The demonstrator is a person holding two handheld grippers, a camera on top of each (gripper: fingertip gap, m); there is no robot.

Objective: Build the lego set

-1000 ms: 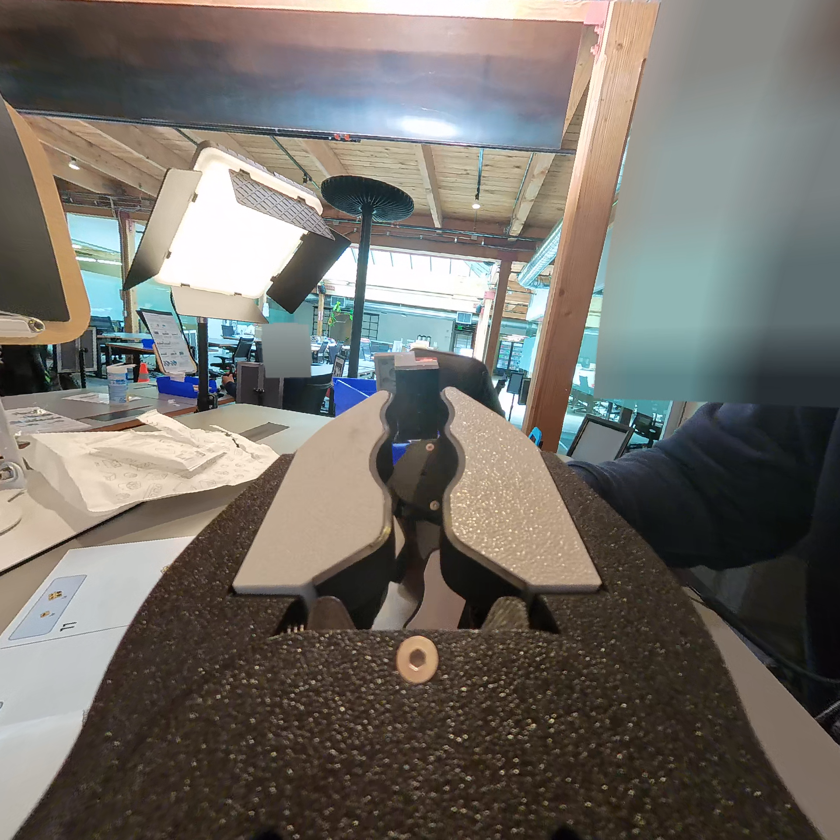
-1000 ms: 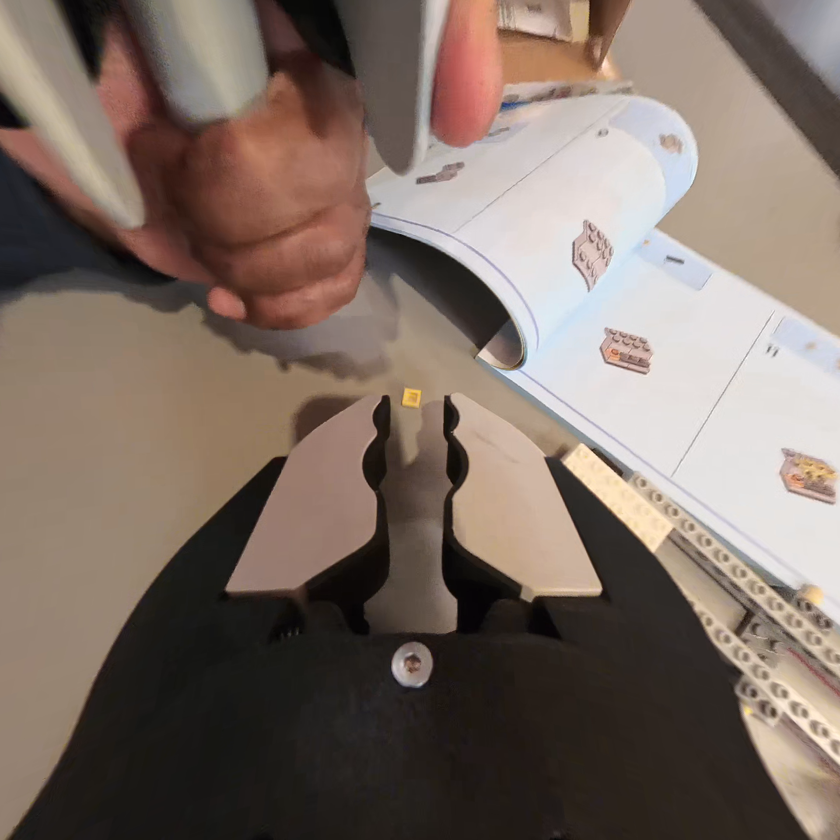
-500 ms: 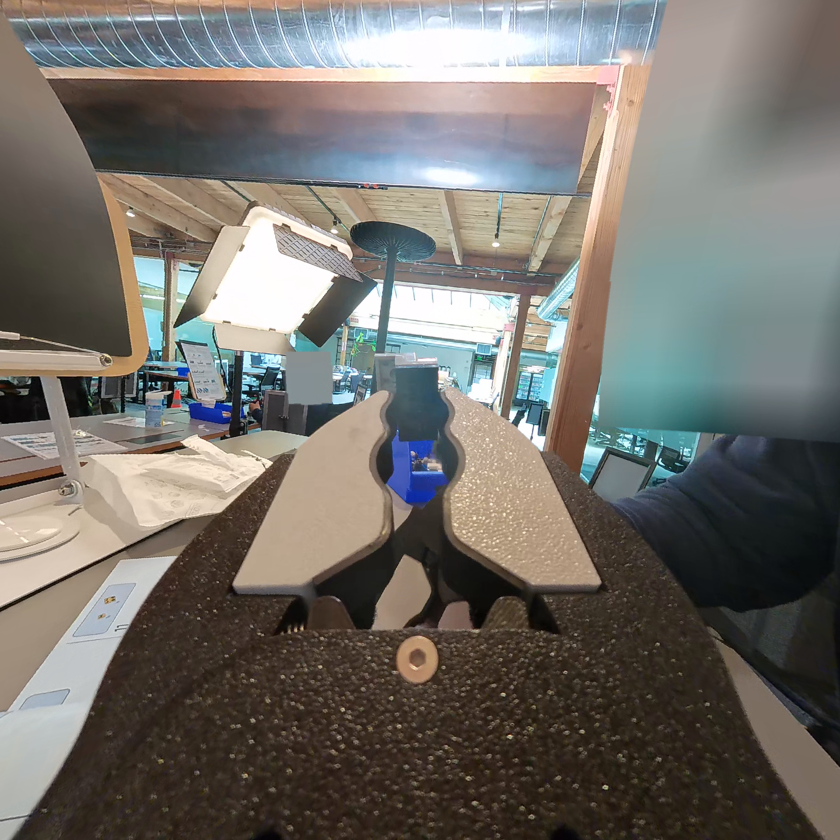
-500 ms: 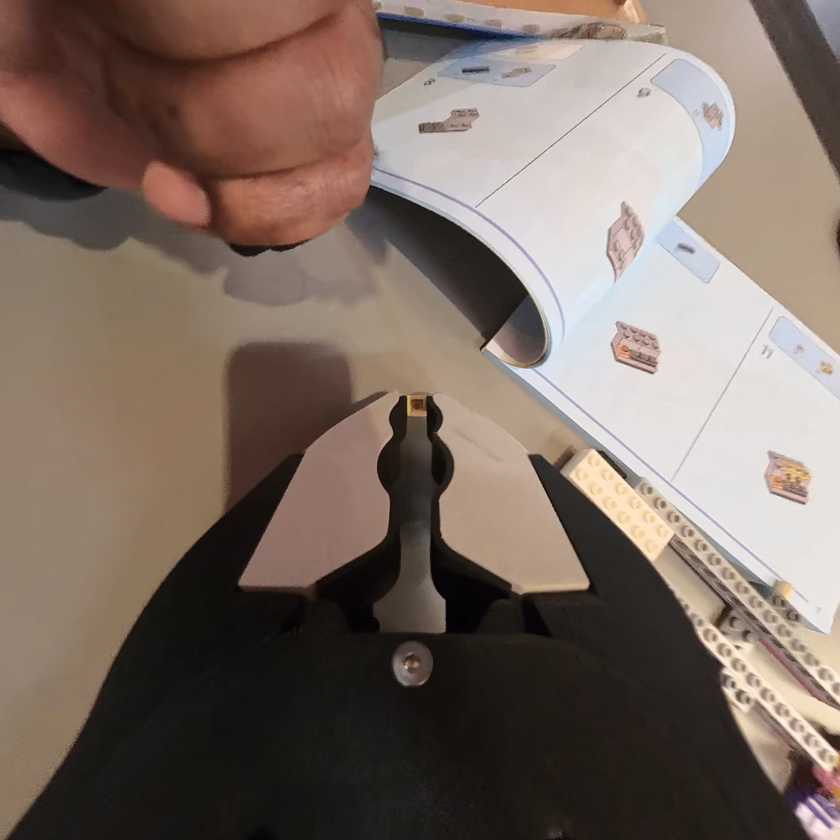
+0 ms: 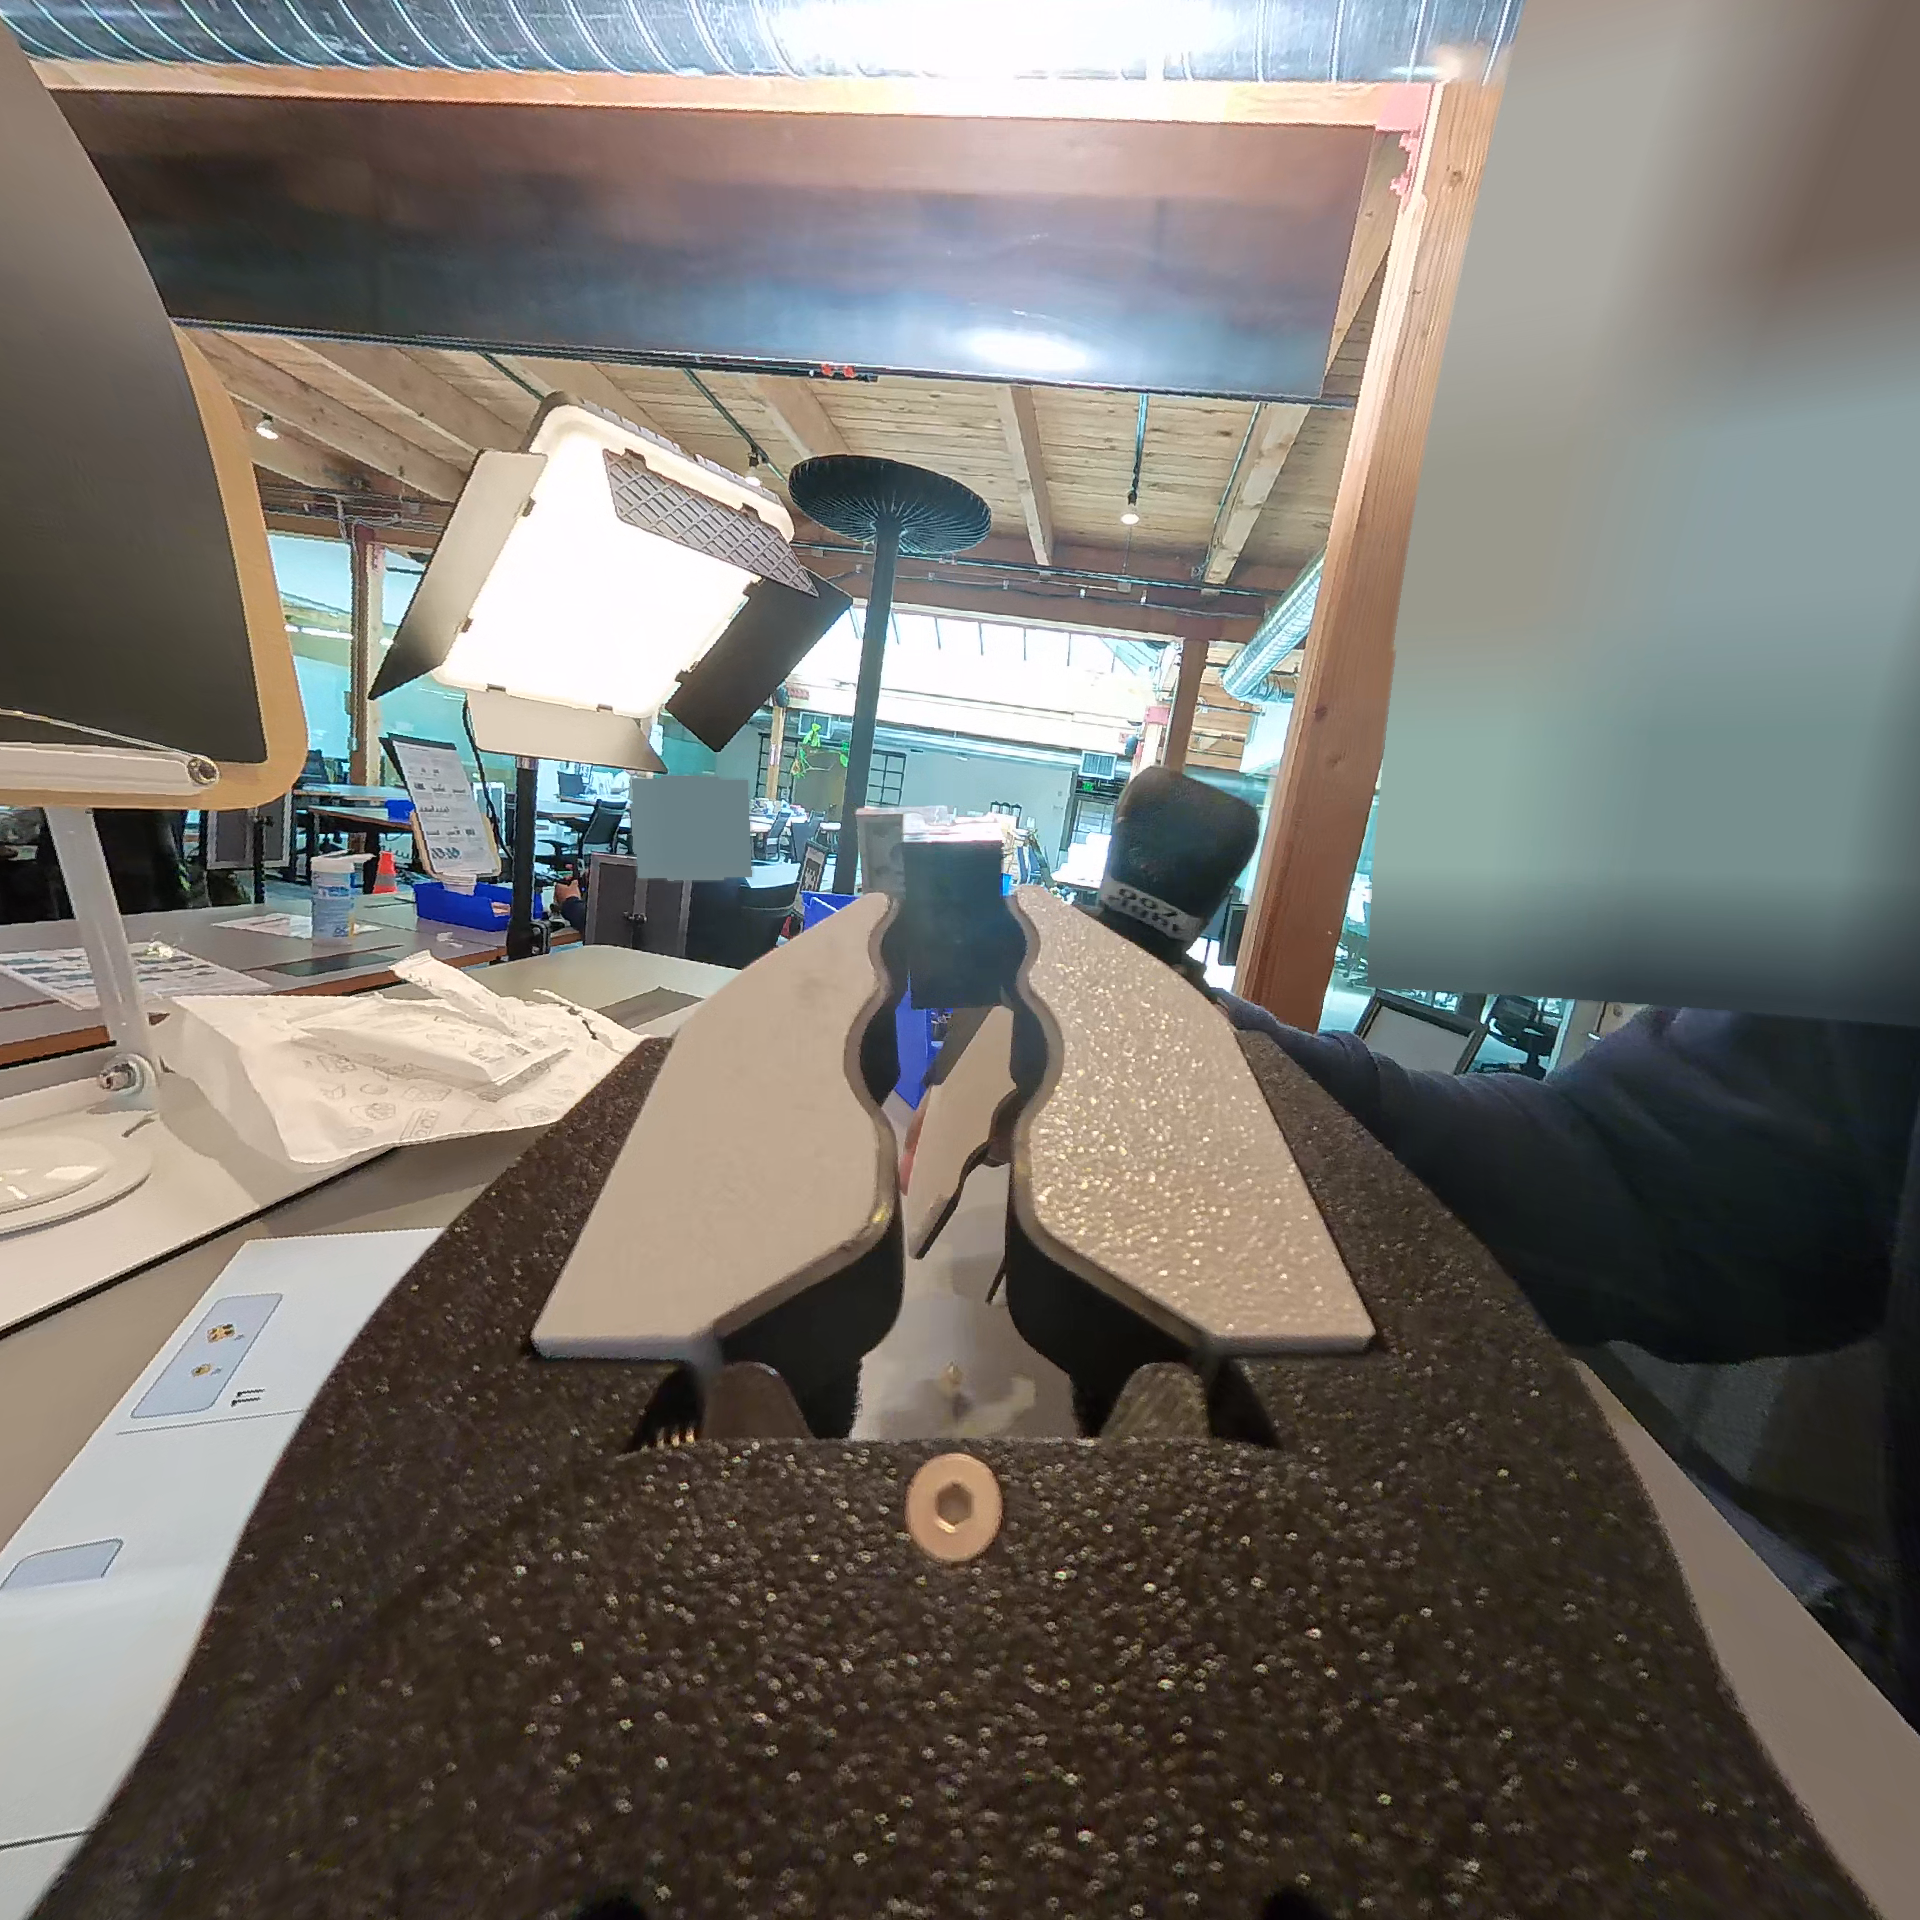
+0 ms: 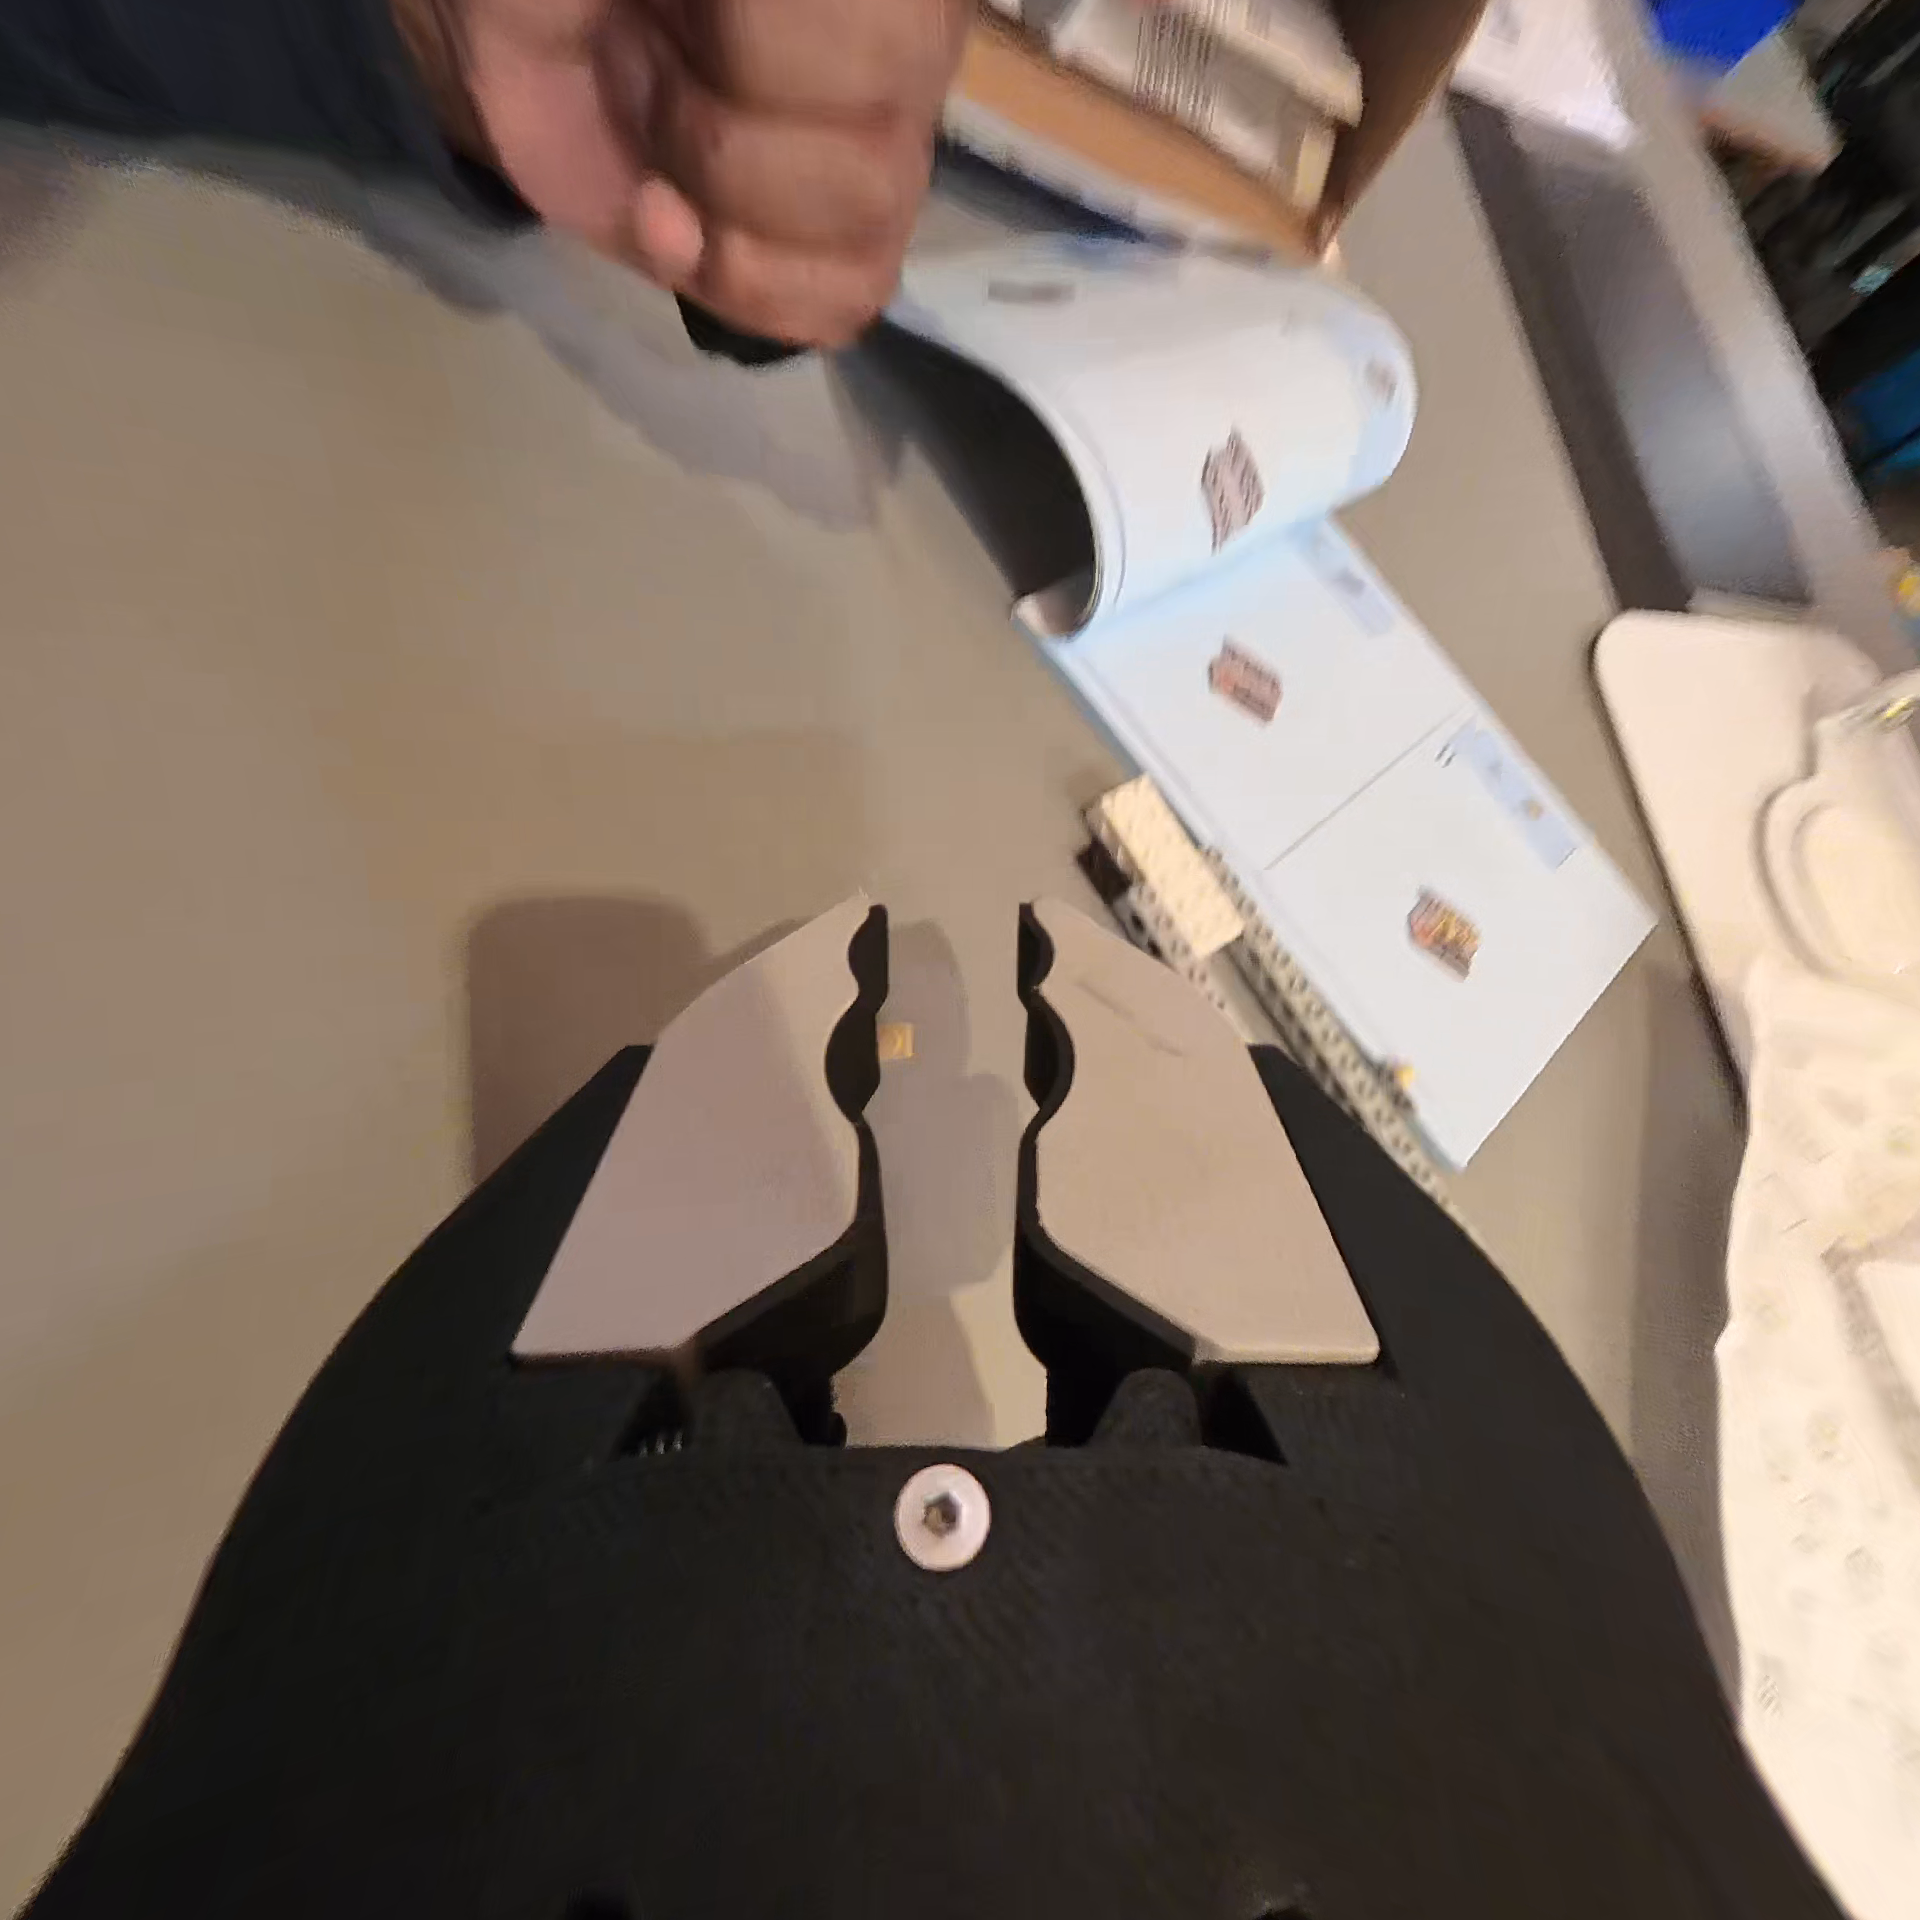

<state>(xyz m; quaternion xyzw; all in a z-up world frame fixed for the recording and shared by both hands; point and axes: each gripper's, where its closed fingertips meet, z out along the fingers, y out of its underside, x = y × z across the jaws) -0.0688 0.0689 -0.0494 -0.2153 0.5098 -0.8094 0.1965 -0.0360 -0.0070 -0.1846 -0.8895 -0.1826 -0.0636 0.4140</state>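
Observation:
My left gripper [image 5: 954, 904] is shut on a small dark brick piece [image 5: 951, 940] with pale parts on top, and holds it up in the air above the table. My right gripper [image 6: 951, 914] is open over the grey table [image 6: 416, 675]. A tiny yellow piece [image 6: 896, 1041] shows between its fingers, close beside the left finger [image 6: 748, 1122] and not pinched. I cannot tell whether it lies on the table or clings to the pad. A person's hand [image 6: 727, 156], blurred, is above the far side of the table.
An open light-blue instruction booklet [image 6: 1299, 727] lies to the right, with a pale brick strip [image 6: 1174, 883] along its near edge. White paper bags [image 6: 1818, 1143] are at far right and a cardboard box [image 6: 1195, 135] is behind. A lamp [image 5: 592, 592] and a sleeved arm [image 5: 1610, 1164] show in the left wrist view. Left tips to right tips: about 15 centimetres.
My right pads closed on the tiny yellow piece half a second ago, then opened; the piece is out of the pinch and the gripper has drawn back. My left gripper kept its hold.

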